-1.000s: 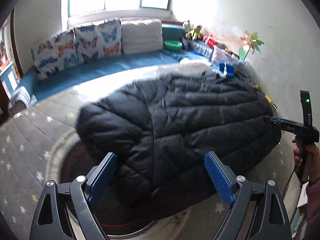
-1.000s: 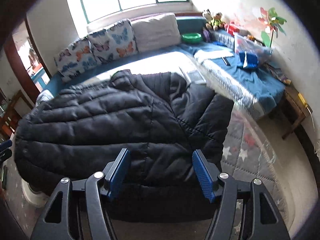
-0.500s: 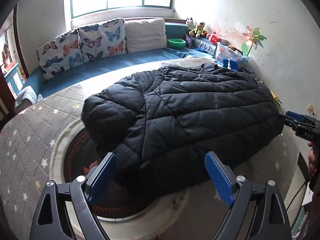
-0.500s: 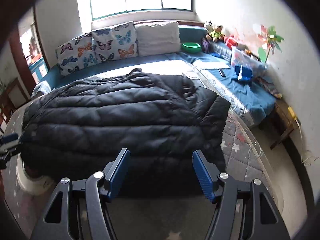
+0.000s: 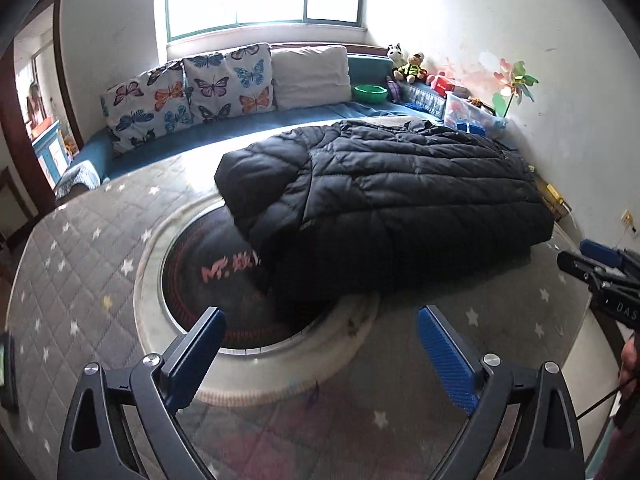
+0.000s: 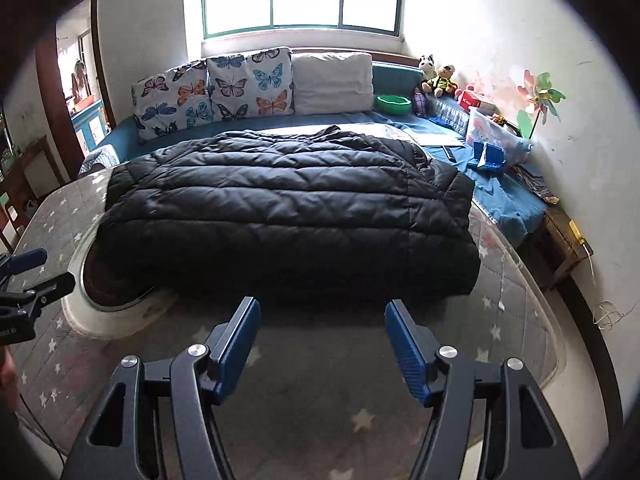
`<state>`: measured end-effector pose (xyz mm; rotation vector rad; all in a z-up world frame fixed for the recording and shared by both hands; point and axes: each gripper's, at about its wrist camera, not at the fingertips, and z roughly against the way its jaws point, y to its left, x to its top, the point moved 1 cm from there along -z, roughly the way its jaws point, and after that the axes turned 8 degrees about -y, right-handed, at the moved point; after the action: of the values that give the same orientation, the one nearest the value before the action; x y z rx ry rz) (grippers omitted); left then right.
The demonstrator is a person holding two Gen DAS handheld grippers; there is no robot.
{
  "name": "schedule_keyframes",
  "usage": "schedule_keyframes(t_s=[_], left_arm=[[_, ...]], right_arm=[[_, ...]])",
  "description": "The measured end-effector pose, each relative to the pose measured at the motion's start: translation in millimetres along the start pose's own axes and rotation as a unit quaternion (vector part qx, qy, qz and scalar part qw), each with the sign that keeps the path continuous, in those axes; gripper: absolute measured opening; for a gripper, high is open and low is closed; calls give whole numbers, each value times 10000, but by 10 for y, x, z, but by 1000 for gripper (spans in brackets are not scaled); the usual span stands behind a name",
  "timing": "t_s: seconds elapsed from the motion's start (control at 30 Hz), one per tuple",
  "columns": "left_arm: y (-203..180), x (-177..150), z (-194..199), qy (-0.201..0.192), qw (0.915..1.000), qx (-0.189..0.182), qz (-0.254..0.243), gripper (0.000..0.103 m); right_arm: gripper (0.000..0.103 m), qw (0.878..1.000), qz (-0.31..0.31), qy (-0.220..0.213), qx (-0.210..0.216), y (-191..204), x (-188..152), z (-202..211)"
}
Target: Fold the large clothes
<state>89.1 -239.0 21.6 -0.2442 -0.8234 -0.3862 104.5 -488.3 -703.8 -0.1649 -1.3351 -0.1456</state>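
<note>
Left gripper (image 5: 318,354) jaws opening, empty, right gripper (image 6: 320,346) jaws wide, jacket (image 6: 288,208) beyond

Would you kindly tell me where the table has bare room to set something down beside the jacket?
The grey star-patterned cloth is bare along the near edge, between the black jacket and both tools, and left of the round centre disc. The jacket crowds the middle and far side.
</note>
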Motion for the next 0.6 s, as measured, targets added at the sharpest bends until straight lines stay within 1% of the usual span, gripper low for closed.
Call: schedule_keyframes(t_s=[0.07,0.17,0.27,0.6], left_arm=[[24,-90,75,68,9999,-80,88,103],[36,-187,174,77,9999,-41,104,103],[40,-241,254,87,9999,-54,139,103],[27,-273,370,95,9999,14,105,103]], right_arm=[[72,9999,-89,14,89,54,-74,55],[73,9998,-105,62,167,123,-146,106],[73,9999,-81,29,75,169,-174,155],[73,9995,-252,168,94,196,-329,162]])
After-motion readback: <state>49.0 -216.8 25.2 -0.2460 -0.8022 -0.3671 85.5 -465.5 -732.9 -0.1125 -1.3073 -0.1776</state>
